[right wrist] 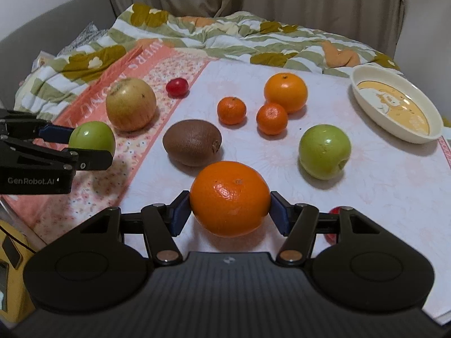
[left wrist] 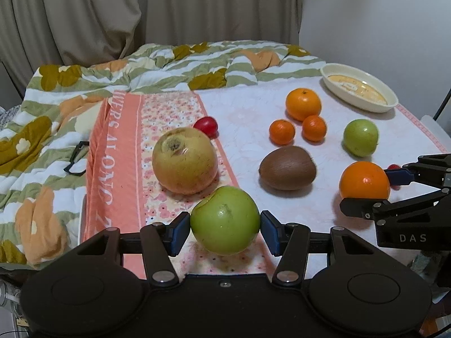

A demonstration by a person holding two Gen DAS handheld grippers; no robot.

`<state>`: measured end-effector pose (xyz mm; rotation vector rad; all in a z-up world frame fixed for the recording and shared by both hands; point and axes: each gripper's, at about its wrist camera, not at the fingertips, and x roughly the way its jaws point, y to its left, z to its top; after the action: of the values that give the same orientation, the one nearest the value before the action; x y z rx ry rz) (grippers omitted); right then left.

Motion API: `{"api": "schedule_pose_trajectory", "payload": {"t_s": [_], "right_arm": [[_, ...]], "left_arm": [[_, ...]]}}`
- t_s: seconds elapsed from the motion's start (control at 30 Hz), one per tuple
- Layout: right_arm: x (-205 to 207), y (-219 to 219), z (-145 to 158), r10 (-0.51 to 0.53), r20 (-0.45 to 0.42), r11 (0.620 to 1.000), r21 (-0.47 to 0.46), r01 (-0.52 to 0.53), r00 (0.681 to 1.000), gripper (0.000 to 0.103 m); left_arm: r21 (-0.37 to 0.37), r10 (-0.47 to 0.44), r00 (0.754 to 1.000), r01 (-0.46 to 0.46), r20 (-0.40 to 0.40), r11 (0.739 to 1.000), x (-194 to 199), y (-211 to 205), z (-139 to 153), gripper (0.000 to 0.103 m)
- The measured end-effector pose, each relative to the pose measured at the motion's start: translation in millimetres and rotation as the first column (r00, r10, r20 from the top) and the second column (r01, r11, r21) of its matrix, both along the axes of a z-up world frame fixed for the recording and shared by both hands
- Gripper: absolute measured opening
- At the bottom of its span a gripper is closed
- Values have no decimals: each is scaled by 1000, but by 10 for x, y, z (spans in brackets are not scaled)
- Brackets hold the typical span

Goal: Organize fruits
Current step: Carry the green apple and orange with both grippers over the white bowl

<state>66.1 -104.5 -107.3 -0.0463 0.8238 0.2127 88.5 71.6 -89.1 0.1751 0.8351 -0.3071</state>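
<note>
My left gripper (left wrist: 225, 230) is shut on a green apple (left wrist: 225, 220), held low over the floral cloth; it also shows in the right wrist view (right wrist: 92, 138). My right gripper (right wrist: 229, 214) is shut on a large orange (right wrist: 229, 198), also seen from the left wrist view (left wrist: 364, 180). On the cloth lie a yellow apple (left wrist: 184, 160), a kiwi (left wrist: 287, 168), a second green apple (left wrist: 360, 137), another orange (left wrist: 303, 104), two mandarins (left wrist: 282, 131) (left wrist: 314, 128) and a red cherry tomato (left wrist: 205, 125).
A cream oval dish (right wrist: 431, 135) stands at the back right. A rumpled flowered blanket (left wrist: 42, 129) lies left and behind. Another small red fruit (right wrist: 334, 211) is partly hidden behind my right gripper. A yellow device (right wrist: 11, 256) sits at the near left.
</note>
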Motion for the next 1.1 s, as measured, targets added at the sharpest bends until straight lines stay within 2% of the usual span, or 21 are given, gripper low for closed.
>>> {"api": "schedule_pose_trajectory", "payload": {"t_s": [0.3, 0.63, 0.87, 1.1], "right_arm": [[-242, -374, 411, -39, 46, 999, 36, 37, 998, 75], [-300, -1236, 908, 0, 102, 1000, 14, -2, 995, 75], [-60, -1991, 1106, 17, 124, 1000, 3, -18, 992, 75], [326, -2484, 1183, 18, 129, 1000, -16, -16, 991, 75]], "left_arm": [[-11, 4, 998, -3, 56, 1000, -238, -281, 397, 59], [-54, 96, 986, -89, 138, 995, -360, -1058, 906, 59], [-87, 159, 972, -145, 175, 986, -230, -1657, 1072, 59], [-121, 202, 964, -183, 171, 976, 110, -2103, 1139, 59]]}}
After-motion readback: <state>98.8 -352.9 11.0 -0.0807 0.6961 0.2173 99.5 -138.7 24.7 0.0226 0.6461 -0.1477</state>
